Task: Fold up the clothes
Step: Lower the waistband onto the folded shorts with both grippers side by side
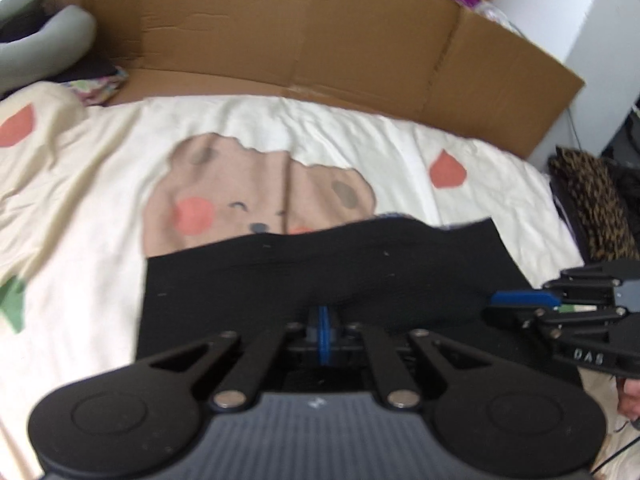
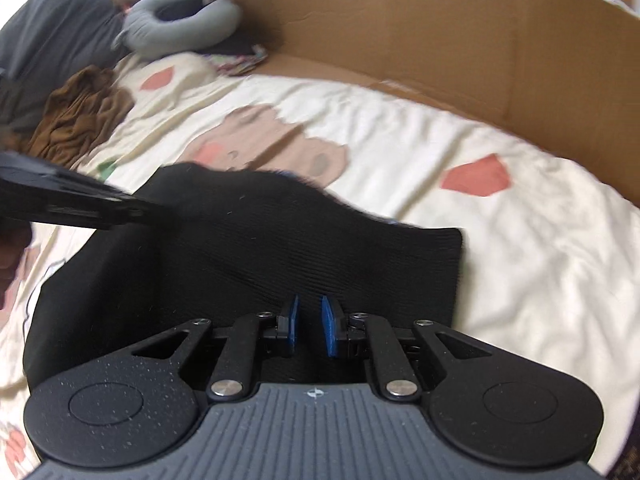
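A black ribbed garment lies partly folded on a cream bedspread printed with a bear face. My left gripper is shut, its blue pads pressed together on the garment's near edge, which is pulled up into them. To its right, my right gripper comes in sideways at the same edge. In the right wrist view its blue pads stand a narrow gap apart with a thick ridge of the black garment running in between them. The left gripper reaches in from the left onto the cloth.
A cardboard wall runs along the far side of the bed. A grey U-shaped pillow, a dark pillow and a crumpled brown garment lie at the far left. A leopard-print item sits off the bed's right edge.
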A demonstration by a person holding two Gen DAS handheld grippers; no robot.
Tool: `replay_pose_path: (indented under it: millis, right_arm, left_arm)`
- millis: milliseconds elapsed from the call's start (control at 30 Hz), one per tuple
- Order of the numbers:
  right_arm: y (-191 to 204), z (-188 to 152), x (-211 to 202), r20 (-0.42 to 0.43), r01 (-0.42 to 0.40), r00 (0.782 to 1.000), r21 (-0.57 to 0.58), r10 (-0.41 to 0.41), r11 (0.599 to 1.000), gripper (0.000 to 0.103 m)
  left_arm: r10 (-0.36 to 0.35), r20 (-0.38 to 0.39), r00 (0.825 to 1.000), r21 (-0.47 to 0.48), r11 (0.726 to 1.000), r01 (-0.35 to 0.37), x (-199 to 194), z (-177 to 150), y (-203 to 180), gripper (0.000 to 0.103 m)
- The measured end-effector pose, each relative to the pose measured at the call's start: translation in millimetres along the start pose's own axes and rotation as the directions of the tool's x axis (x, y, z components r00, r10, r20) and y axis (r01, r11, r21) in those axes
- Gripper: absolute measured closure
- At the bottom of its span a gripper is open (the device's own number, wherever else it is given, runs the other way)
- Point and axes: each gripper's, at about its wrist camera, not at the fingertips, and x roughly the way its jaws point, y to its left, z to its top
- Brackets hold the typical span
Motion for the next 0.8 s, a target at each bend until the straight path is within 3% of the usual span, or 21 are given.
replay_pose_path:
  millis: [333, 533, 667, 800]
  right_arm:
    - [12.8, -2.4, -34.7, 0.055, -0.045, 0.997, 0.000, 0.045, 0.999, 0.083]
    - [32.5, -9.9, -27.9, 0.023, -0.071, 0.997, -0.035, 0.072, 0.997, 0.082]
    - [42.7, -19.6, -10.9, -0.036, -0.074, 0.997, -0.089, 0.071, 0.993, 0.071]
    - [42.0, -27.4, -0.9, -0.070, -0.056, 0.996, -0.141, 0.047, 0.988, 0.071]
  left_arm:
    - [-0.063, 0.035, 0.997, -0.032, 0.997, 0.064, -37.1, -11.0, -9.8, 0.098]
    - [-0.139, 0.002, 0.990, -0.004, 0.990, 0.139, -27.2, -30.7, -35.4, 0.095]
    - [-0.179, -0.029, 0.983, 0.004, 0.984, 0.179, -10.6, -51.8, -45.9, 0.094]
    - [-0.147, -0.044, 0.988, 0.032, 0.988, 0.149, 4.5, -65.6, -44.0, 0.098]
